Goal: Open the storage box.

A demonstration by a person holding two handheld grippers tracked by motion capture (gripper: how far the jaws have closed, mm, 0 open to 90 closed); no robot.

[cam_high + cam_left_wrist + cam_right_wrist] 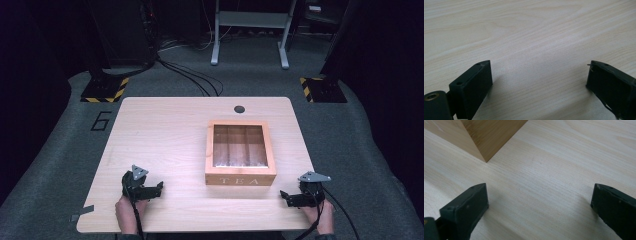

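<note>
A wooden tea box (240, 152) with a clear window lid and the word TEA on its front stands closed on the right half of the table; its near corner (484, 142) appears in the right gripper view. My left gripper (159, 189) rests near the front left of the table, jaws wide apart over bare wood (539, 75), nothing between them. My right gripper (283, 196) sits at the front right, just right of the box's front corner, also open and empty (539, 197).
The light wooden table (165, 135) has a dark round grommet (239, 109) near its far edge. Beyond it are grey carpet, cables, stands with yellow-black striped bases (105, 90) and a metal frame (250, 30). A grey tag (82, 213) lies at the front left corner.
</note>
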